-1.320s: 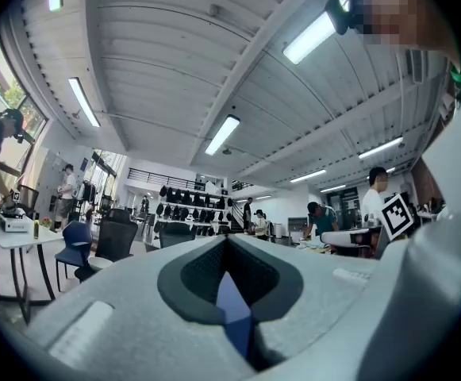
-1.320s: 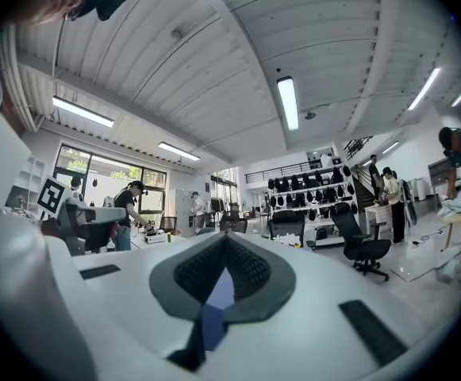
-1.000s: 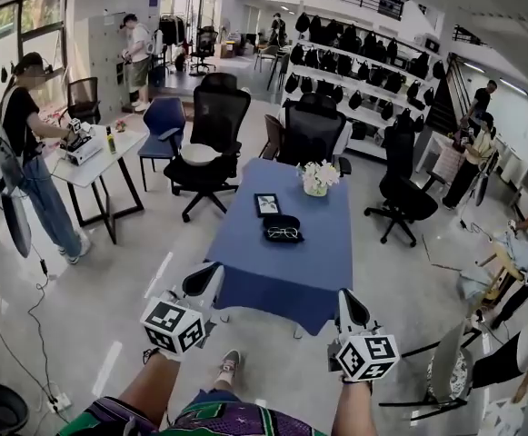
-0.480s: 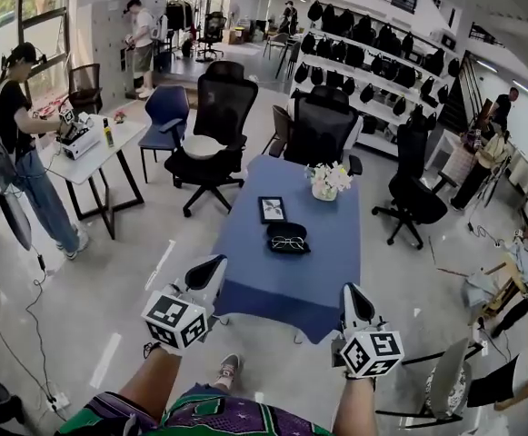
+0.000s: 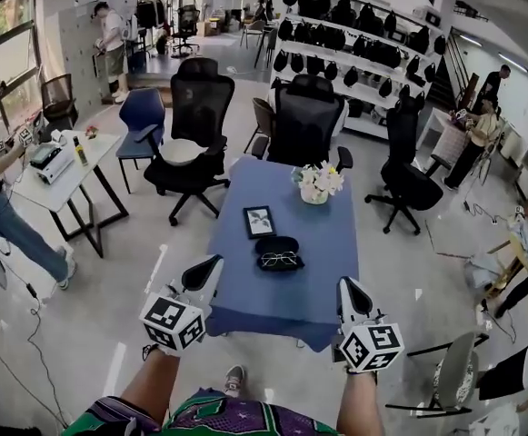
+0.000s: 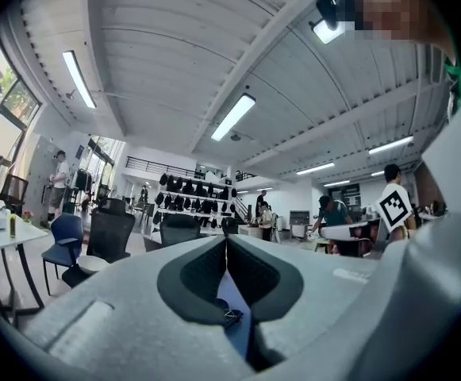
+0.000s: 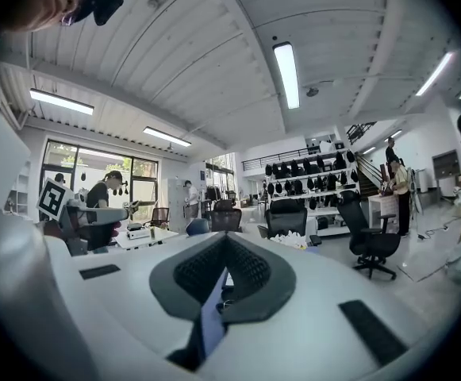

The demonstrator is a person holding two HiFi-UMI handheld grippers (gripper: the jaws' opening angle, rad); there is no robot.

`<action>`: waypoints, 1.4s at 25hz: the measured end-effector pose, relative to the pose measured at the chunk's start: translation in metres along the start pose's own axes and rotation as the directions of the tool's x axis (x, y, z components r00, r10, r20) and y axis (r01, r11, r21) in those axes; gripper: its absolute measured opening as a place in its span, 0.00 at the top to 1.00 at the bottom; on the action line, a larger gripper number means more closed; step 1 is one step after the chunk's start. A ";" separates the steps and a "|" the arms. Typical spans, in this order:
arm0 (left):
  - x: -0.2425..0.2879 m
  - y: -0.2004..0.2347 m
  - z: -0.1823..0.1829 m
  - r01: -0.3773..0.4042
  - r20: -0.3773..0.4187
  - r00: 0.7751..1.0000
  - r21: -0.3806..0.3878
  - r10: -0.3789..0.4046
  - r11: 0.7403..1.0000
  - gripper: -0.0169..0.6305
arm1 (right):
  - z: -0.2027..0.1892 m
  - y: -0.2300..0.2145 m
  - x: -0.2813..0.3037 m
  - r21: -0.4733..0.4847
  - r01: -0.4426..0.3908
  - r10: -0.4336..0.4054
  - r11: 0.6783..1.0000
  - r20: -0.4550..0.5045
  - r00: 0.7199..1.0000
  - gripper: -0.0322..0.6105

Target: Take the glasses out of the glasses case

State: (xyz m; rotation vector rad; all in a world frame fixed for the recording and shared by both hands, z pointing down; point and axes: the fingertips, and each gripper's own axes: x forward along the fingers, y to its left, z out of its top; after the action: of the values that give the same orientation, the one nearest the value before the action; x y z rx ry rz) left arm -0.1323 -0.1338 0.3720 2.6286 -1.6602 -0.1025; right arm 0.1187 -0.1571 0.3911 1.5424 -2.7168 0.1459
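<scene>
An open black glasses case (image 5: 279, 253) lies on the blue table (image 5: 318, 280), with the glasses (image 5: 280, 260) resting in it. Both grippers hover short of the table's near edge, well apart from the case. My left gripper (image 5: 204, 272) is at the lower left and my right gripper (image 5: 352, 292) at the lower right. In the left gripper view the jaws (image 6: 227, 241) meet at their tips with nothing held, and a sliver of the case (image 6: 229, 315) shows through the gap below. In the right gripper view the jaws (image 7: 227, 239) are likewise shut and empty.
On the table beyond the case lie a small picture frame (image 5: 260, 221) and a vase of white flowers (image 5: 316, 183). Black office chairs (image 5: 306, 127) stand behind the table, and another (image 5: 407, 185) stands to its right. People work at a white desk (image 5: 59, 162) on the left.
The table and case now sit slightly lower and nearer in the head view. Both grippers keep their place in front of me, jaws shut.
</scene>
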 end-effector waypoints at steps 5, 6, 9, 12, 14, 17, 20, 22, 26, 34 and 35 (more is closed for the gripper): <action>0.041 0.023 0.015 0.041 0.012 0.999 -0.013 -0.041 0.999 0.95 | 0.021 -0.007 0.033 -0.020 0.028 -0.028 0.999 -0.001 1.000 0.95; 0.048 0.028 0.017 0.050 0.014 0.999 -0.014 -0.050 0.999 0.95 | 0.026 -0.009 0.040 -0.022 0.035 -0.035 0.999 0.002 0.999 0.95; 0.066 0.040 0.020 0.089 0.025 0.996 -0.019 -0.089 0.996 0.95 | 0.036 -0.012 0.057 -0.025 0.056 -0.056 0.998 0.016 0.998 0.95; 0.079 0.049 0.023 0.124 0.041 0.992 -0.010 -0.123 0.992 0.95 | 0.041 -0.009 0.070 -0.037 0.070 -0.070 0.997 0.021 0.997 0.95; 0.088 0.054 0.021 0.137 0.043 0.990 0.010 -0.138 0.990 0.95 | 0.039 -0.009 0.078 -0.046 0.077 -0.077 0.996 0.018 0.997 0.95; 0.100 0.059 0.013 0.164 0.040 0.986 0.009 -0.164 0.986 0.95 | 0.034 -0.009 0.088 -0.054 0.087 -0.087 0.995 0.007 0.996 0.95; 0.110 0.060 0.010 0.173 0.034 0.984 0.010 -0.173 0.985 0.95 | 0.035 -0.012 0.093 -0.053 0.094 -0.094 0.994 0.005 0.996 0.95; 0.115 0.060 0.008 0.172 0.028 0.985 0.013 -0.172 0.985 0.95 | 0.034 -0.014 0.097 -0.053 0.093 -0.093 0.994 -0.002 0.996 0.95; 0.126 0.060 -0.005 0.174 0.019 0.985 -0.010 -0.174 0.985 0.95 | 0.021 -0.019 0.107 -0.046 0.083 -0.084 0.995 -0.026 0.996 0.95; 0.155 0.059 0.005 0.145 0.040 0.989 0.012 -0.146 0.989 0.95 | 0.029 -0.038 0.144 -0.034 0.010 -0.010 0.999 -0.005 1.000 0.95; 0.159 0.058 0.009 0.138 0.046 0.989 0.015 -0.138 0.990 0.95 | 0.031 -0.039 0.148 -0.039 -0.006 0.006 0.999 -0.005 1.000 0.95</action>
State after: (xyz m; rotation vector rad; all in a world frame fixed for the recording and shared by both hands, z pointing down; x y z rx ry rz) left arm -0.1175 -0.3019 0.3603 2.7691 -1.4943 -0.1597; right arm 0.0770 -0.3060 0.3714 1.5215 -2.7042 0.0951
